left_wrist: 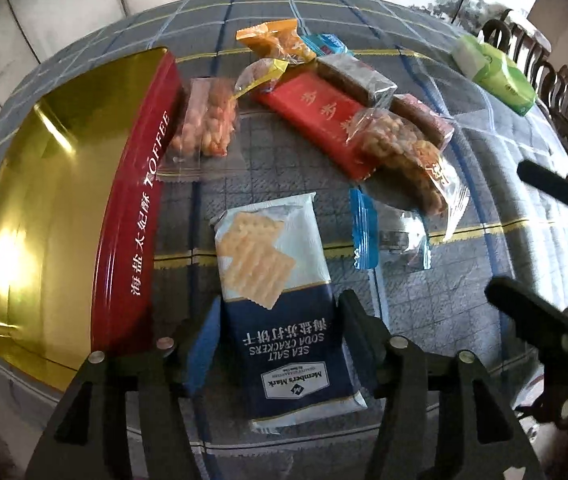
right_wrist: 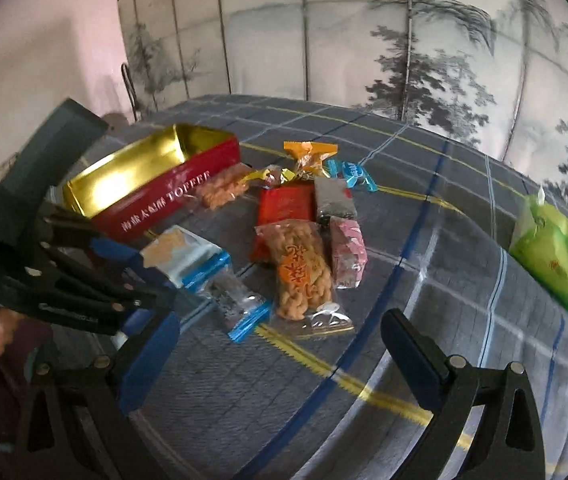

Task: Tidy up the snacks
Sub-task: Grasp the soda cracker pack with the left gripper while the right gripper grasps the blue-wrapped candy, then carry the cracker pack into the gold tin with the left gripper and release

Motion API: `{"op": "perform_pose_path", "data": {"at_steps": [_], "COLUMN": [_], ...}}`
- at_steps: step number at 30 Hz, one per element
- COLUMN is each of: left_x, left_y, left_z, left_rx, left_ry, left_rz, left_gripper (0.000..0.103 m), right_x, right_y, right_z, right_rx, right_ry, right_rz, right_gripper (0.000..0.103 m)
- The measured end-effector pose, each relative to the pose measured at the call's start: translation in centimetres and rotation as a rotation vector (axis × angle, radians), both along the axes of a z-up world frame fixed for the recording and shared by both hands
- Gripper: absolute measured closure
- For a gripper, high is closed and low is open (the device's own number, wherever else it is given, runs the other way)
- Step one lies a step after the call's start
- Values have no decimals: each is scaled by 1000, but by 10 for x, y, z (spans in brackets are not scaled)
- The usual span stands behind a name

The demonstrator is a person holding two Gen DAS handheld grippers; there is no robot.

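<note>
A red toffee tin (left_wrist: 135, 216) with a gold inside stands open at the left; it also shows in the right wrist view (right_wrist: 163, 204). My left gripper (left_wrist: 279, 320) has its jaws on both sides of a blue-and-white soda cracker pack (left_wrist: 284, 312), touching its edges. The pack shows in the right wrist view (right_wrist: 179, 256), with the left gripper (right_wrist: 155, 280) on it. My right gripper (right_wrist: 279, 344) is open and empty above the table. Several snack packets lie in a cluster: a red packet (left_wrist: 316, 120), a twisted-snack bag (right_wrist: 304, 272), a blue-ended wrapper (left_wrist: 392, 232).
A green tissue pack (right_wrist: 552, 256) lies at the right, also in the left wrist view (left_wrist: 496, 72). The table has a grey plaid cloth (right_wrist: 424, 216) under glass. A folding screen (right_wrist: 324, 40) stands behind. Chairs (left_wrist: 556, 88) line the far right edge.
</note>
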State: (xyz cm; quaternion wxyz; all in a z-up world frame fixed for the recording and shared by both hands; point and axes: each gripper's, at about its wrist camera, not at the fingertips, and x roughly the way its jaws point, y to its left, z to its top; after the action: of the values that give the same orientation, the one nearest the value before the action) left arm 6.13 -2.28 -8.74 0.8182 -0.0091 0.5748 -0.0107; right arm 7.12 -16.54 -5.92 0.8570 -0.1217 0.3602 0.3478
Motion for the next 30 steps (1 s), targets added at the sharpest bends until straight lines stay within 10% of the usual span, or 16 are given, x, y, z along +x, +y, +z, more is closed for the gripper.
{"op": "perform_pose_path", "data": {"at_steps": [30], "left_x": [-44], "left_y": [34], "left_z": [79], "left_rx": [-71], "left_ry": [-189], "left_rz": [-51], "left_gripper": [56], "right_x": [18], "right_y": [66], "right_z": [-15], "right_rx": [-174], "right_ry": [17], "right_rz": [302], "right_gripper": [22]}}
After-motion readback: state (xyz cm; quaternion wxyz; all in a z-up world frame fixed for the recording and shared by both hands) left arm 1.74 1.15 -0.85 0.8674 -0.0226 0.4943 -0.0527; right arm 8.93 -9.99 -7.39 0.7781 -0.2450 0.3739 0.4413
